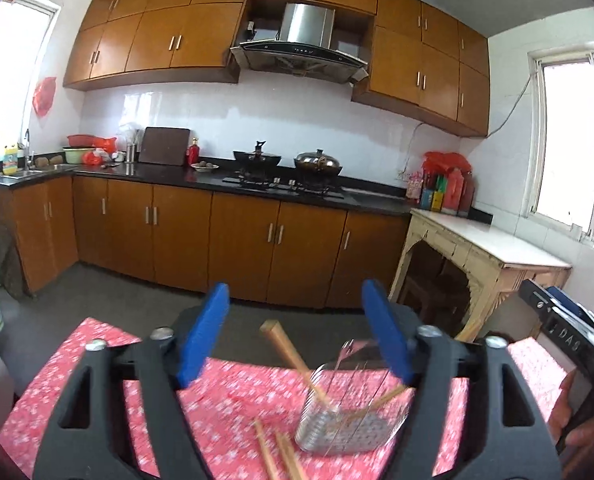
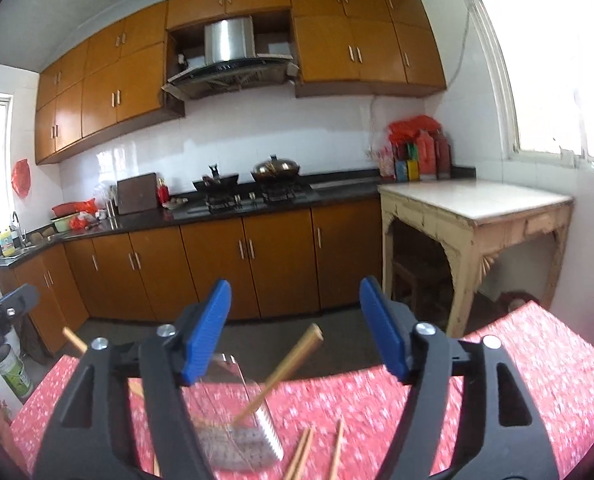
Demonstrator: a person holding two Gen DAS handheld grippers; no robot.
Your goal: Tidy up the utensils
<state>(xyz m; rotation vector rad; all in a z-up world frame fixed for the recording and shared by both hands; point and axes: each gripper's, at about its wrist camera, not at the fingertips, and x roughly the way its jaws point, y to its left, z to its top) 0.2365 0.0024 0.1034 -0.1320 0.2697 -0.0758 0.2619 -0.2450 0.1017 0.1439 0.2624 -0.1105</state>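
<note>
A perforated metal utensil holder stands on the red floral tablecloth, with wooden chopsticks leaning out of it. Loose chopsticks lie on the cloth in front of it. My left gripper is open and empty, raised above and behind the holder. In the right wrist view the holder sits low left of centre with a chopstick sticking up, and loose chopsticks lie beside it. My right gripper is open and empty above them.
Beyond the table lies dark floor, then brown kitchen cabinets with a stove and pots. A cream side table stands at the right under a window. The other gripper's edge shows at the far left.
</note>
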